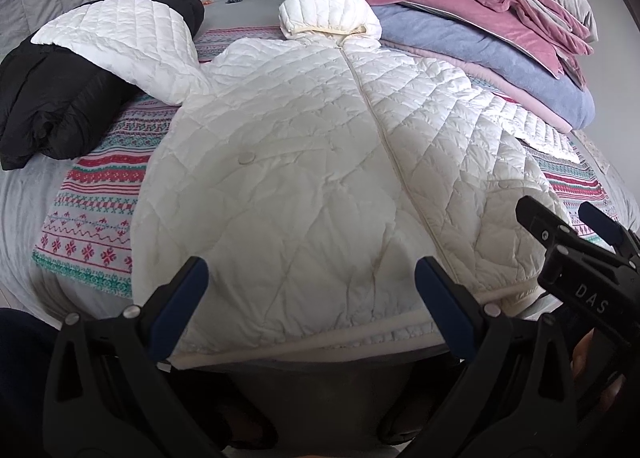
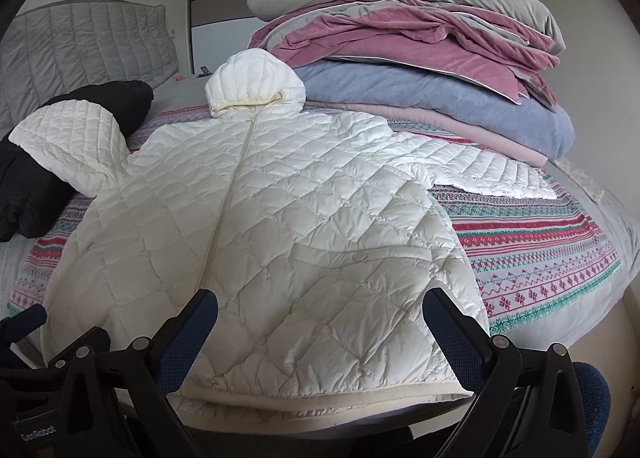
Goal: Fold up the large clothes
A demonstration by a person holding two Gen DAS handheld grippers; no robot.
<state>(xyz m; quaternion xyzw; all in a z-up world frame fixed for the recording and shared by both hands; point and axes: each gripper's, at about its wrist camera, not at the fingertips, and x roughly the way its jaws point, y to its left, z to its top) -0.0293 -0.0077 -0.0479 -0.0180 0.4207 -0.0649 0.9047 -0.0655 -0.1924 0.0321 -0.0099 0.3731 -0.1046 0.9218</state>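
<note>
hovering over the hem, both tongs are spread and hold nothing: left tongs (image 1: 312, 308) and right tongs (image 2: 320, 332) sit just off the near edge of the white quilted jacket (image 1: 304, 162), which lies face up and zipped on the patterned blanket (image 1: 92, 218) on the bed. one sleeve (image 1: 132, 46) rests on the black jacket (image 1: 52, 98), so folding it in could drag that pile. the other sleeve (image 2: 488, 174) lies beside the stacked blankets (image 2: 440, 98). puffy slick fabric likely slips from a shallow pinch, or a grab takes only the top layer, leaving the fold lopsided. hem overhangs the bed edge and could slide off.
</note>
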